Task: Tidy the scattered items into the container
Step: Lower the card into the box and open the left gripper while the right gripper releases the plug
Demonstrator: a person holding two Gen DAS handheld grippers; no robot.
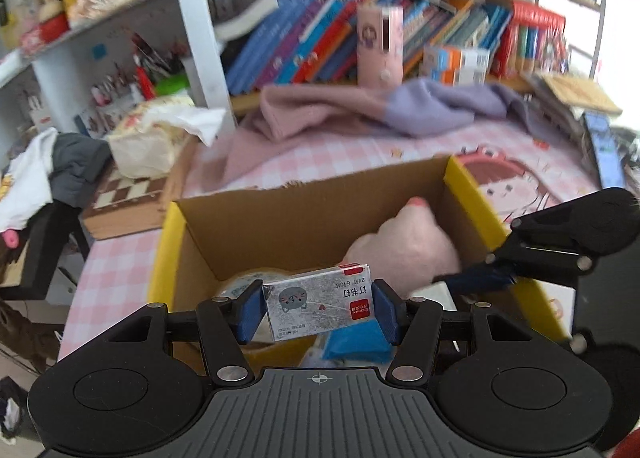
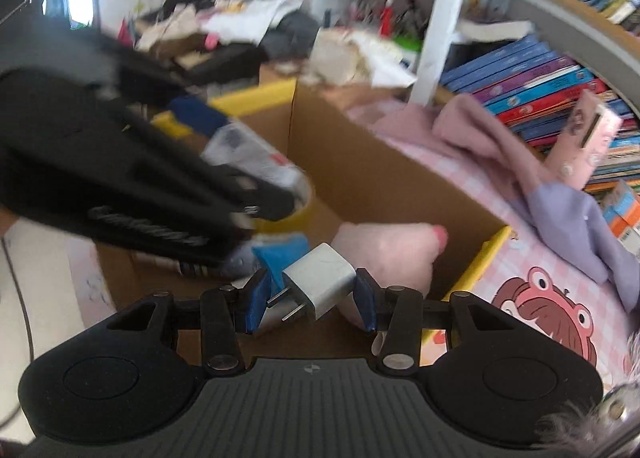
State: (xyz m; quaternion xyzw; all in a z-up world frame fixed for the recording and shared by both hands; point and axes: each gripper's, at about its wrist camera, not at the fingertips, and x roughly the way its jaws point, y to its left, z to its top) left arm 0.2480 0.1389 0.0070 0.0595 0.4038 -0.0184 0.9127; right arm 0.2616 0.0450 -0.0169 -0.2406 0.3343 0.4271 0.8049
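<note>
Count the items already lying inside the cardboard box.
3 visible: a pink plush toy at the right, a tape roll at the left, a blue item nearest the camera. The claws may hide more.

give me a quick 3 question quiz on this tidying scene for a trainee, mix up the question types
1. True or false: the left gripper is shut on a small box of staples.
2. What does the right gripper hold? A) a roll of tape B) a white plug adapter C) a book
3. Name one thing already lying in the cardboard box.

Key:
1. True; the blue pads press on both its ends, above the box.
2. B; its metal prongs point down towards the camera.
3. The pink plush toy (a roll of tape or a blue item also counts).
</note>
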